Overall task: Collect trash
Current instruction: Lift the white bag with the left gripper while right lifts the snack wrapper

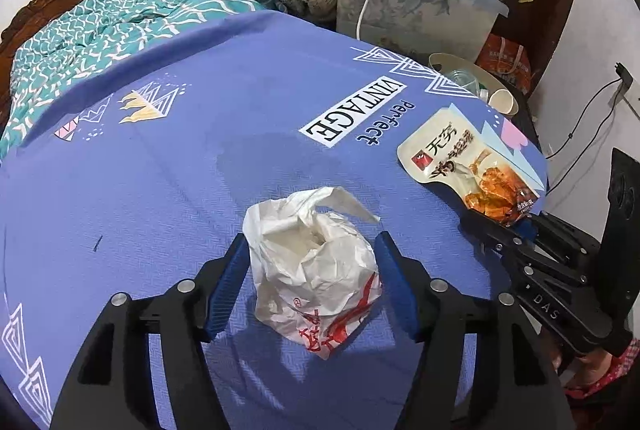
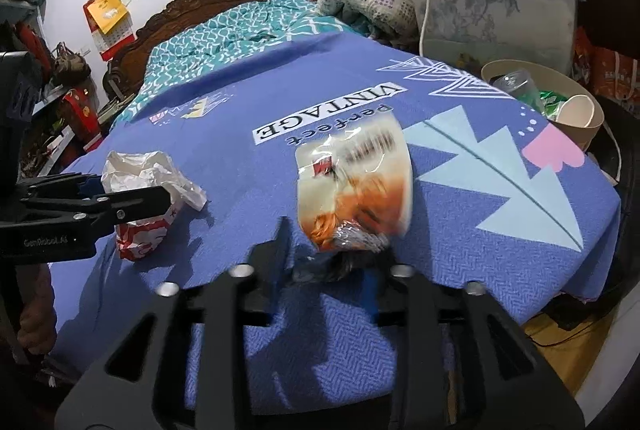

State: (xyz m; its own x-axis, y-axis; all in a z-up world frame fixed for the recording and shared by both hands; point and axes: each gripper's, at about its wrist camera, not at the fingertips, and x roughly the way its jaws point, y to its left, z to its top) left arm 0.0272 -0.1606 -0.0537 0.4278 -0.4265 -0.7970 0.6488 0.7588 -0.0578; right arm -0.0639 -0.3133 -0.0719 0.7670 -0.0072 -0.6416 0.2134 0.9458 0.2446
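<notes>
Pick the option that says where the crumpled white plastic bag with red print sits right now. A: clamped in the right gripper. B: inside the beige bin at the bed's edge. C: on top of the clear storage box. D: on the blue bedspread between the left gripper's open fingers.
D: the crumpled bag lies on the blue bedspread between the spread blue pads of the left gripper.

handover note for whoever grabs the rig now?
Left gripper: open, straddling the crumpled bag on the blue cloth, pads not pressing.
Right gripper: at the snack pouch's bottom edge; grip unclear, picture blurred.
Bin at the cloth's far right corner already holds a cup and bottle.
Left to do: grip the bag and pouch, drop both in the bin.
</notes>
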